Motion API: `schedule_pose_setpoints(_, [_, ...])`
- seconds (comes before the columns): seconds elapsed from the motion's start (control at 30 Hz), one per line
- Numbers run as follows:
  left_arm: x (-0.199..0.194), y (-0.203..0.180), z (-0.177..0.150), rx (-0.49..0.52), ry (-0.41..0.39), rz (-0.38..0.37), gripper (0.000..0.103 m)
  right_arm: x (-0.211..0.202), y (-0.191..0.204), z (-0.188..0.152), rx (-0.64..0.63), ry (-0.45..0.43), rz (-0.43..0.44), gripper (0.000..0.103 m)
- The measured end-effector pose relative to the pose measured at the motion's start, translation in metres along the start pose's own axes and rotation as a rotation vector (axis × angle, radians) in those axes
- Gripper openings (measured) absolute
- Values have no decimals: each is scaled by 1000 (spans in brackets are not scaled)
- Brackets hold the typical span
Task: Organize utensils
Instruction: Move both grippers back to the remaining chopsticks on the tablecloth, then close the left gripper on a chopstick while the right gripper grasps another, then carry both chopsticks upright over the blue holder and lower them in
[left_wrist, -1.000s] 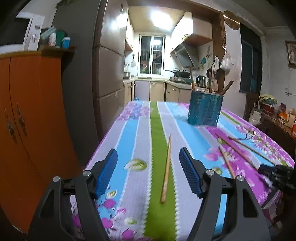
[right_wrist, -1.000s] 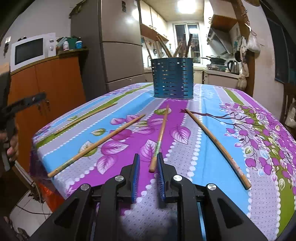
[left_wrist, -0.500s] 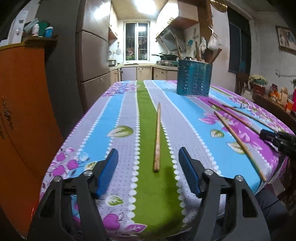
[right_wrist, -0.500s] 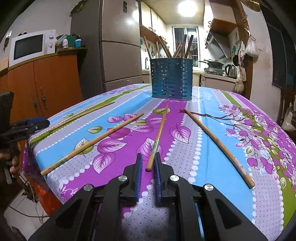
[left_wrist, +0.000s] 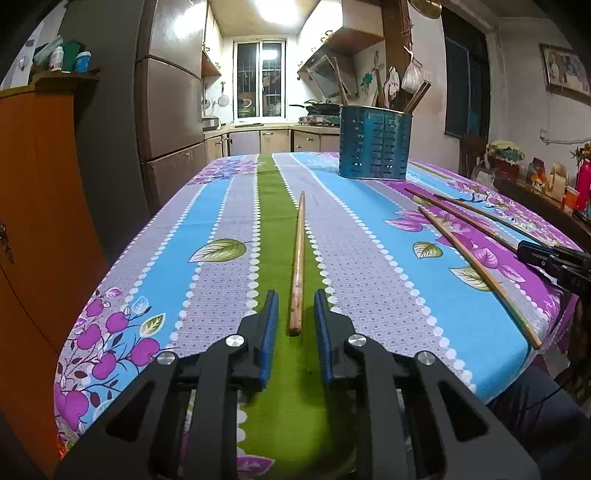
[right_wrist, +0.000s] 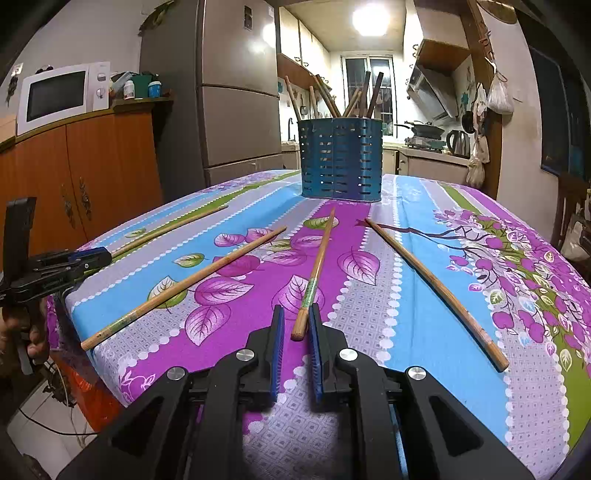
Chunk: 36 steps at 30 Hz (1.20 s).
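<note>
— How many chopsticks (right_wrist: 184, 286) lie loose on the table (right_wrist: 424, 325)?
— Four; more stand in the blue holder (right_wrist: 340, 159), their lower ends hidden.
— And the grippers?
— The left gripper (left_wrist: 295, 314) has just been closing round one chopstick (left_wrist: 297, 266); a gap shows. The right gripper (right_wrist: 296, 326) looks clamped on another (right_wrist: 317, 271).

Left gripper (left_wrist: 295, 314) low over flowered tablecloth (left_wrist: 388, 277), jaws just closing around near end of wooden chopstick (left_wrist: 298, 266) on green stripe, small gaps either side. Blue holder (left_wrist: 375, 142) far right, two more chopsticks (left_wrist: 476, 266) nearby.
</note>
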<state>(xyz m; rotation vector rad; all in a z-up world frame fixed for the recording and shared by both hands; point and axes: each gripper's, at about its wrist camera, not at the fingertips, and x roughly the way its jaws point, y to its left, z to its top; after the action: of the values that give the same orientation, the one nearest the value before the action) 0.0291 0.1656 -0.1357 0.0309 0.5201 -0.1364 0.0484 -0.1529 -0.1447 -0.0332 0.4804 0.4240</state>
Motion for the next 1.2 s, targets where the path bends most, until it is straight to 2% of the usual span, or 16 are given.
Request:
schedule_pose_setpoints(0.37, [-3, -5, -6, -15, -49, 29, 18, -4, 3, -5, -10, -26, -22, 15])
schedule_pose_setpoints(0.47, [-4, -4, -5, -32, -52, 28, 6, -3, 4, -6, -4, -41, -33, 9])
schedule_pose_setpoints(0.7, [-16, -12, 5, -19, -81, 11, 5, -19, 4, 2, 13, -100, -37, 8])
schedule_pose_setpoints(0.97, [-58, -31, 60, 49, -221, -35, 5, -73, 7, 47, -41, -225, -34, 8])
schedule_pose_setpoints(1.2, [-58, -53, 131, 129, -312, -92, 5, -91, 0, 107, -101, -315, -22, 8])
